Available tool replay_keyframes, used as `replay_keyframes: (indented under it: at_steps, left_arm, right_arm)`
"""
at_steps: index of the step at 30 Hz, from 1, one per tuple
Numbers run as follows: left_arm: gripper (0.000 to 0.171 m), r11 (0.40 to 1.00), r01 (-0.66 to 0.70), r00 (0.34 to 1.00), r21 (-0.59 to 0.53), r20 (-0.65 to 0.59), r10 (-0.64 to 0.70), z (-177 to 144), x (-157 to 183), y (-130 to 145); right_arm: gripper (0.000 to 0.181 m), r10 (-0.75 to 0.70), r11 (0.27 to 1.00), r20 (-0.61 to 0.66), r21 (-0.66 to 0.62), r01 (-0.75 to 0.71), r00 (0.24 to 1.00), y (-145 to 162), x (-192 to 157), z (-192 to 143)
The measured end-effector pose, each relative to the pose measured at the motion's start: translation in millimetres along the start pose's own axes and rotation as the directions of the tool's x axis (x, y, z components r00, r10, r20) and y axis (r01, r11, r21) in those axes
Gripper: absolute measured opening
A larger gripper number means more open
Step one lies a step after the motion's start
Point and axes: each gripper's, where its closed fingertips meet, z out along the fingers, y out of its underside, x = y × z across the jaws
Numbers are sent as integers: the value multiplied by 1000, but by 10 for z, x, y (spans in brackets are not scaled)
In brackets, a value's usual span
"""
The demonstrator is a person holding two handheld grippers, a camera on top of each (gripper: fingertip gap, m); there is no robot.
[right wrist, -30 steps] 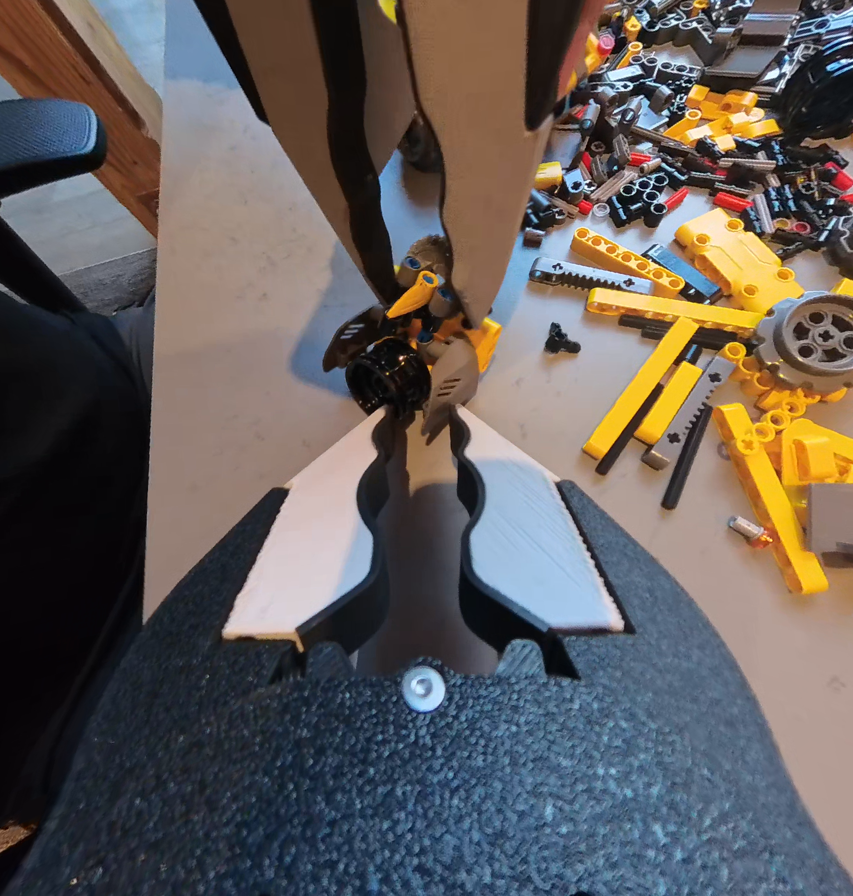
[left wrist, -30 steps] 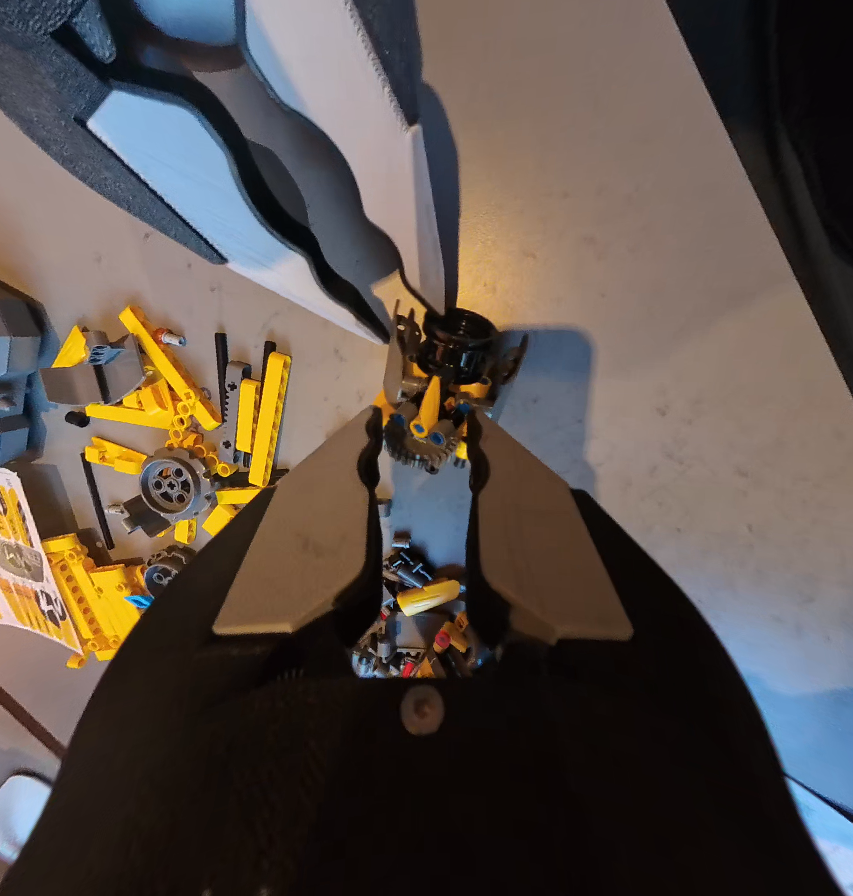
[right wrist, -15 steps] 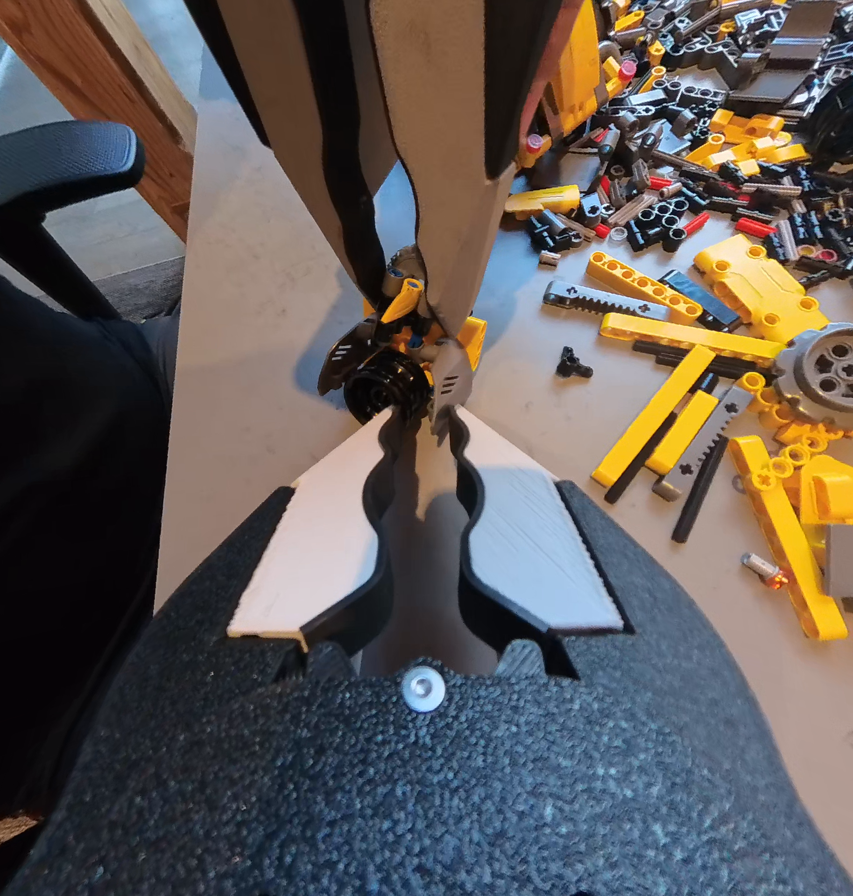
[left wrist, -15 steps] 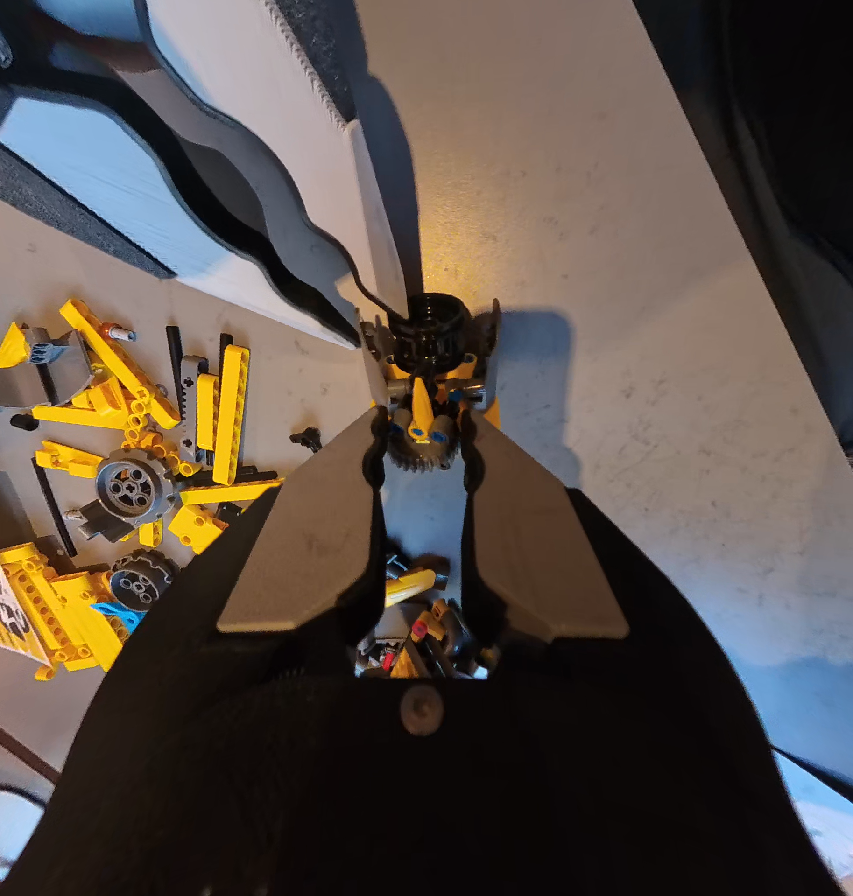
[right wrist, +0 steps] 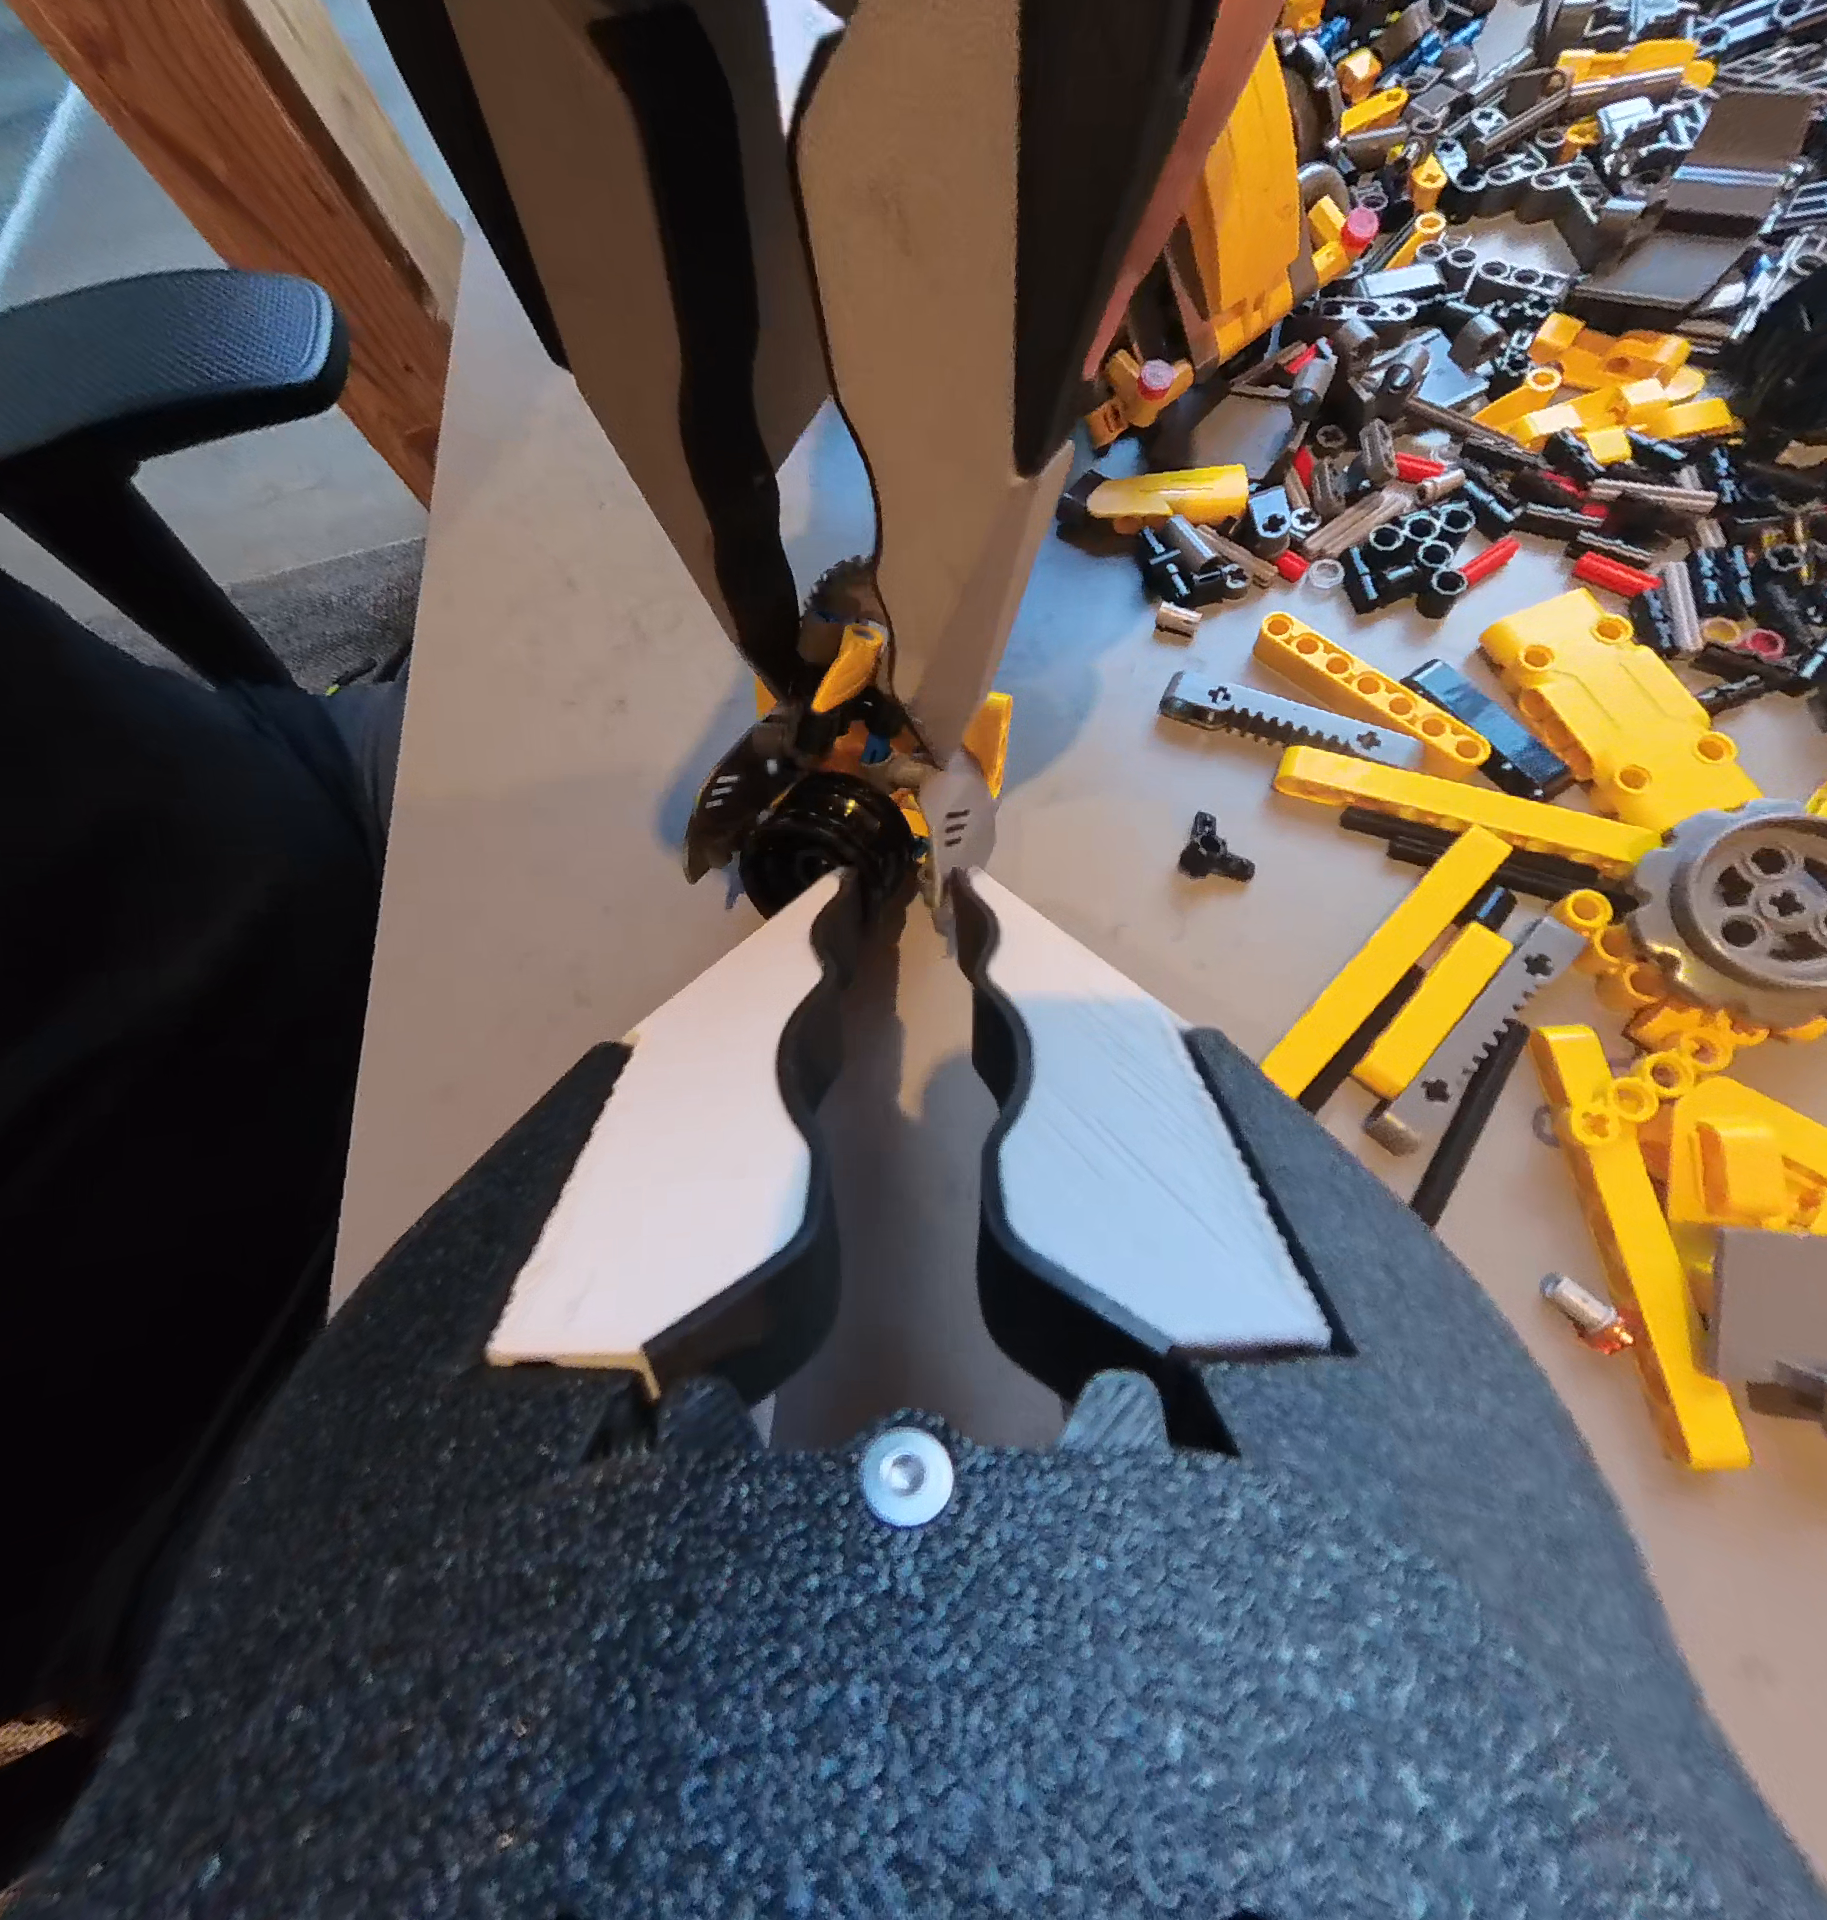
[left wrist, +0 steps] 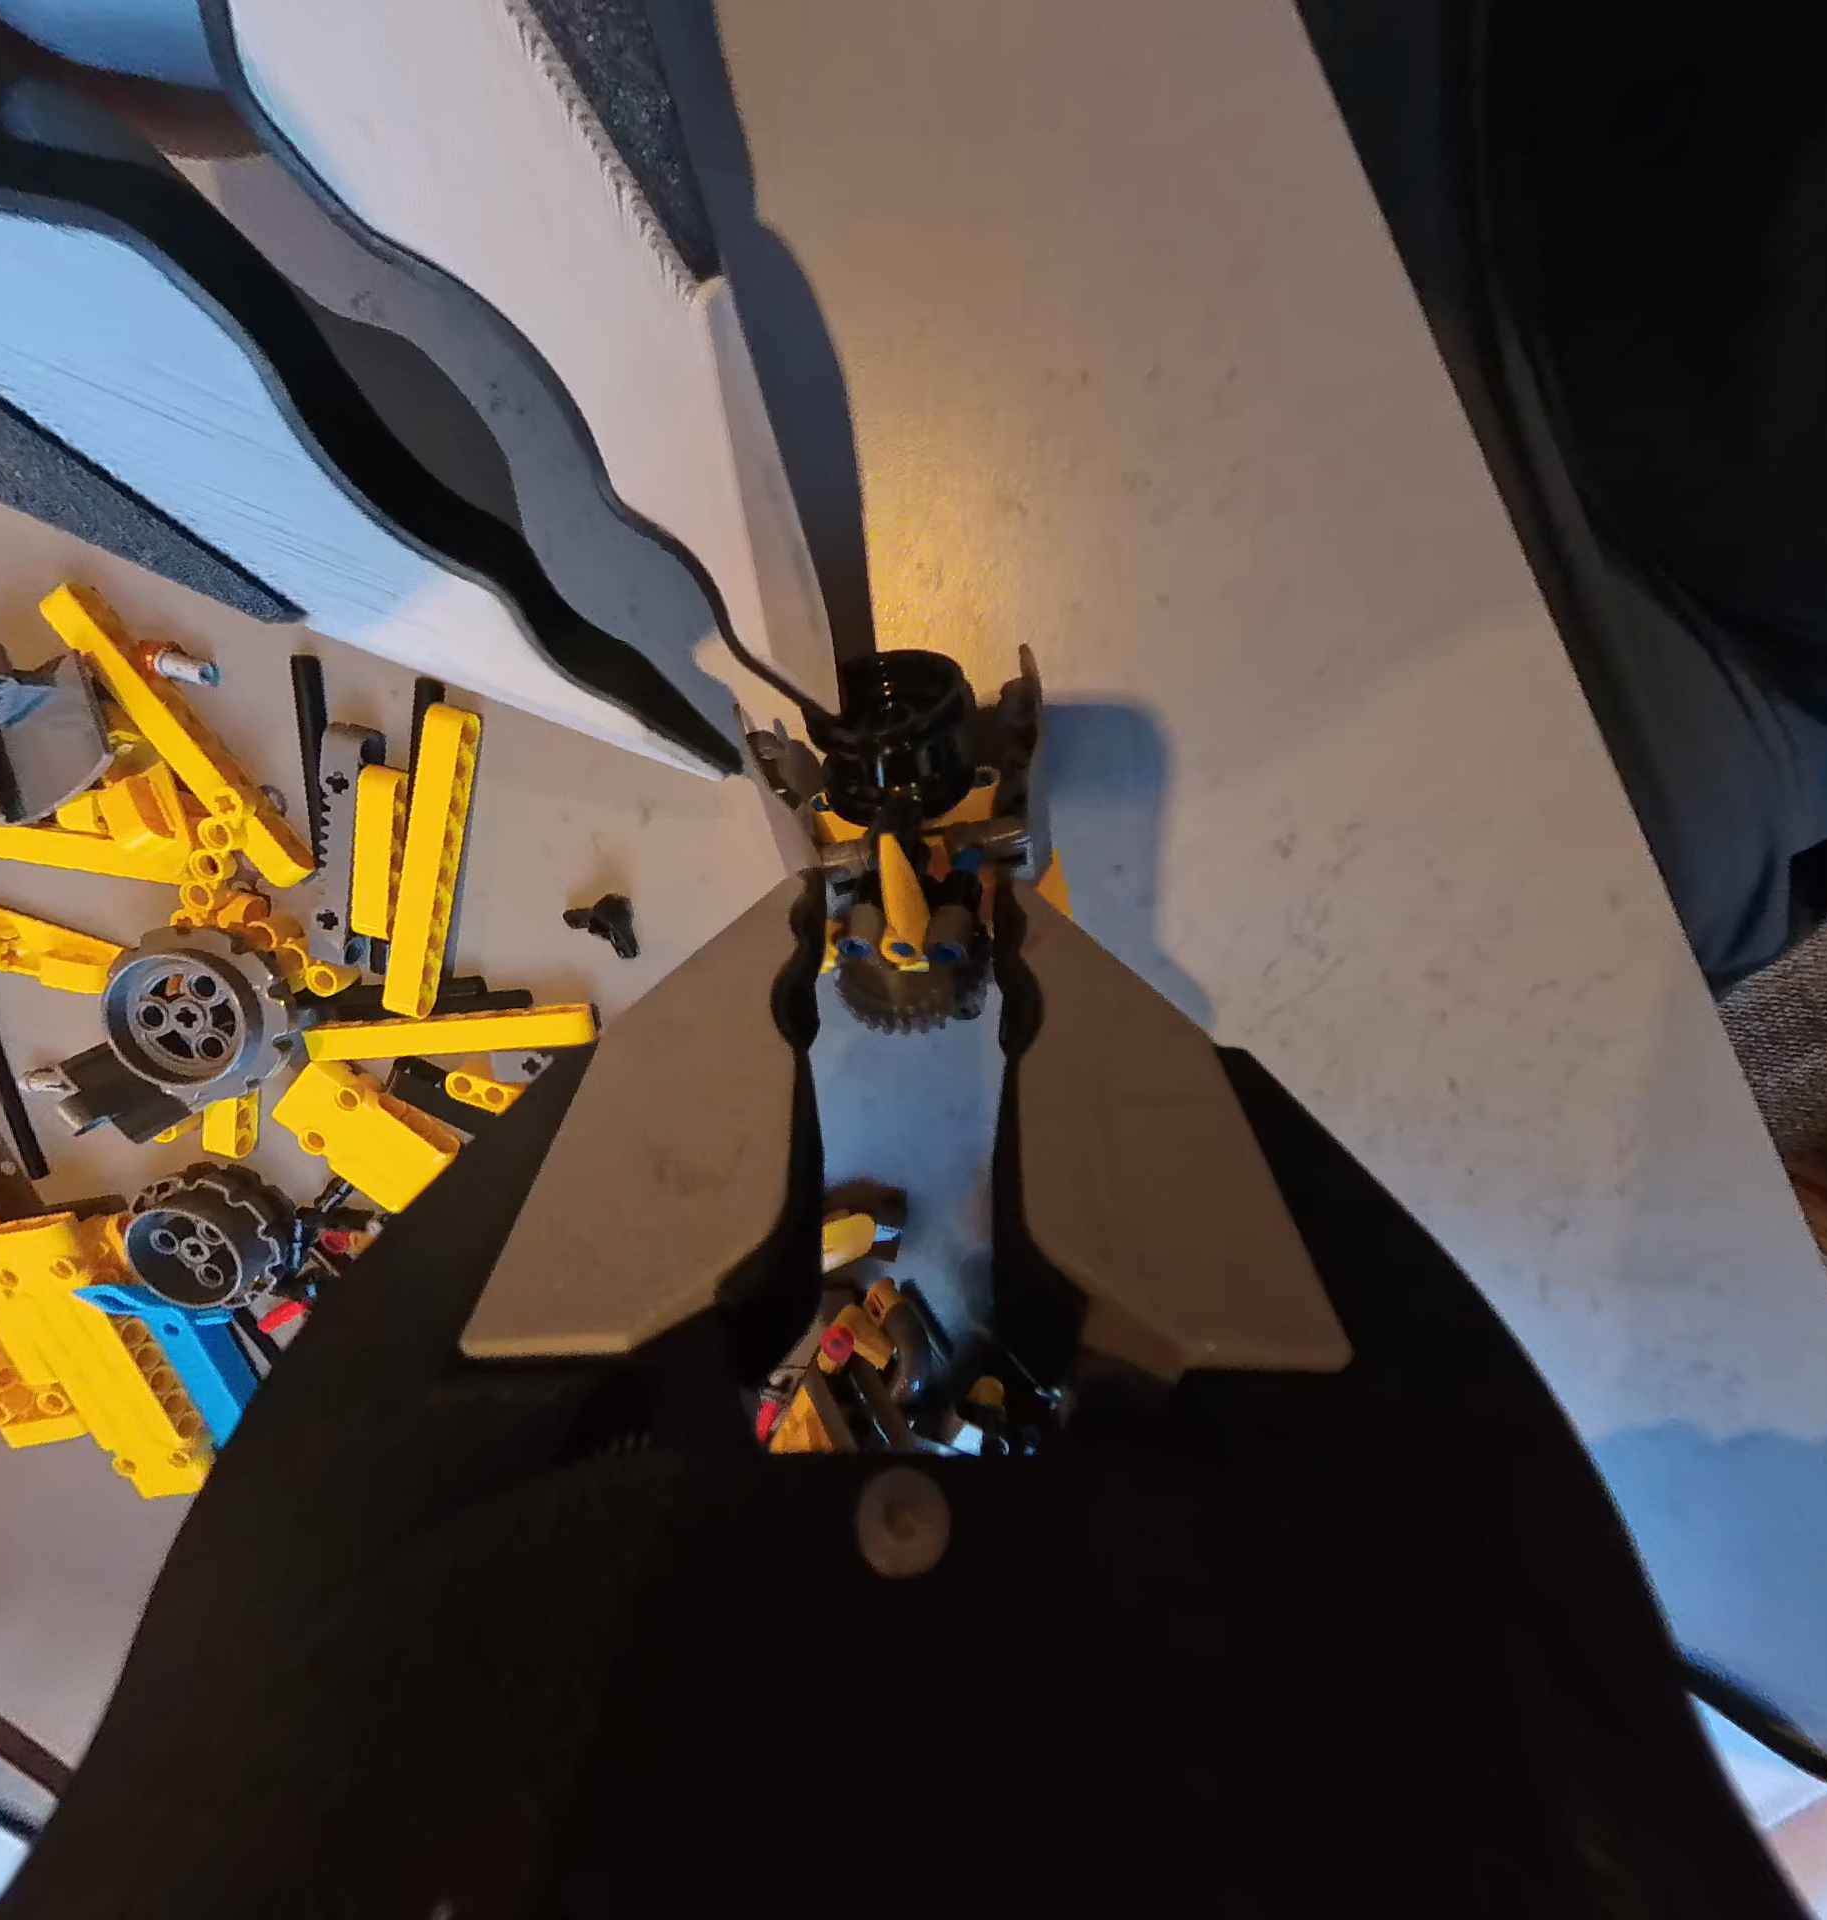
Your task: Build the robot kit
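My left gripper [left wrist: 904, 914] is shut on a small yellow, black and grey brick assembly [left wrist: 893, 727] with a grey gear at its near end, and holds it just above the pale table [left wrist: 1252, 623]. My right gripper [right wrist: 901, 883] has white fingers that stand a little apart, and its tips are at the assembly's black round part [right wrist: 821, 831] and grey panel. In the right wrist view the left gripper [right wrist: 857, 717] comes down from the top onto the assembly. In the left wrist view the right gripper [left wrist: 784, 727] reaches in from the upper left.
Loose yellow beams [right wrist: 1408, 790], a grey wheel hub [right wrist: 1782, 904], a small black connector [right wrist: 1210, 852] and a pile of small black and red parts [right wrist: 1511, 520] lie to the right. The table edge, a chair armrest [right wrist: 130, 353] and a person's dark clothing [right wrist: 109, 935] are on the left. Less than 4 cm separates the two grippers' tips. The small black connector [right wrist: 1210, 852] is about equally far from each gripper, around 6 cm. Look for it in the left wrist view [left wrist: 599, 923] too.
My right gripper has moved in closer, and its tips now reach the assembly's black round part. My left gripper has kept its hold and shifted slightly.
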Motion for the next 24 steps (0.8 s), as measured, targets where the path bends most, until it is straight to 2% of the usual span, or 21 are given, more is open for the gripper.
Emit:
replay_keyframes:
  at_steps: [9, 16, 24]
  left_arm:
    - [29, 1000, 29, 999, -12, -14, -29, -20, 45, 69]
    - [28, 1000, 25, 1000, -10, -17, -25, -24, 64, 67]
    - [28, 999, 40, 999, -27, 6, -40, -21, 82, 70]
  right_arm:
    - [23, -11, 1000, 4, 15, 11, 1000, -103, 39, -29]
    - [13, -39, 998, -21, -60, 38, 999, -36, 52, 91]
    - [6, -59, 996, -35, -62, 57, 998, -48, 24, 180]
